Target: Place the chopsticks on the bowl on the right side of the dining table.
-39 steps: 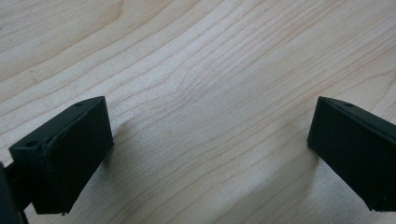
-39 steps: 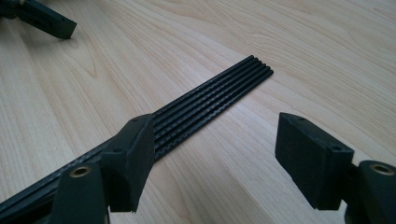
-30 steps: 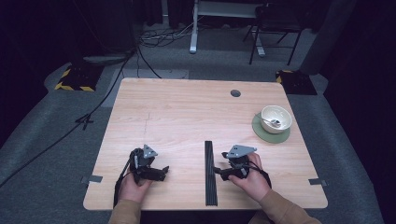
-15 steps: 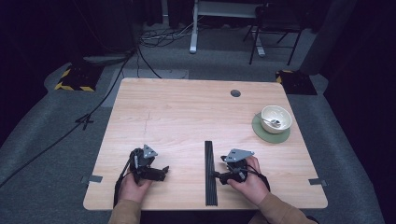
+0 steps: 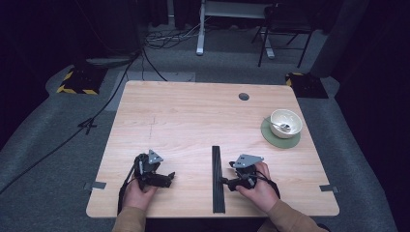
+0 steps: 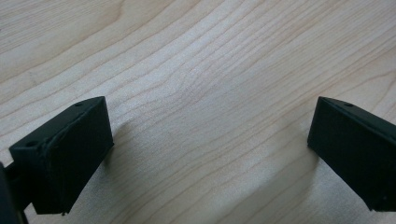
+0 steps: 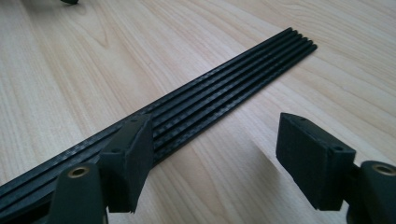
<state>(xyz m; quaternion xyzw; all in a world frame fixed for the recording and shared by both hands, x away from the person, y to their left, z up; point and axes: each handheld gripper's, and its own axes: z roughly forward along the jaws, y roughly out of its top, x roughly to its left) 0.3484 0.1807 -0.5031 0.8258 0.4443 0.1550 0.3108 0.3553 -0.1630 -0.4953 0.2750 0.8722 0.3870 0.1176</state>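
At the near edge of a pale wooden table point(image 5: 193, 116), a person's two hands rest on the top, each holding a black two-jaw gripper. Between them lies a long, flat black strip of ribbed rods point(image 5: 218, 179), running near to far. The right gripper point(image 5: 226, 182) sits just right of the strip, pointing left at it; its jaws stand apart, released, with nothing pinched. The left gripper point(image 5: 169, 178) lies well to the strip's left, pointing right, jaws also spread wide and grasping nothing.

From above, the far right of the table carries a cream ceramic bowl point(image 5: 285, 123) with a metal spoon point(image 5: 280, 125) inside, set on a round green coaster point(image 5: 270, 137), and a dark round grommet point(image 5: 244, 96) near the far edge. The right gripper's own camera brings the strip point(image 7: 210, 107) close: five parallel carbon-weave rods, one jaw hanging over the near edge of the bundle, the other above bare wood beside it; whether the jaw touches the rods cannot be told. The left gripper's camera point(image 6: 210, 154) gives bare wood grain between its open jaws.
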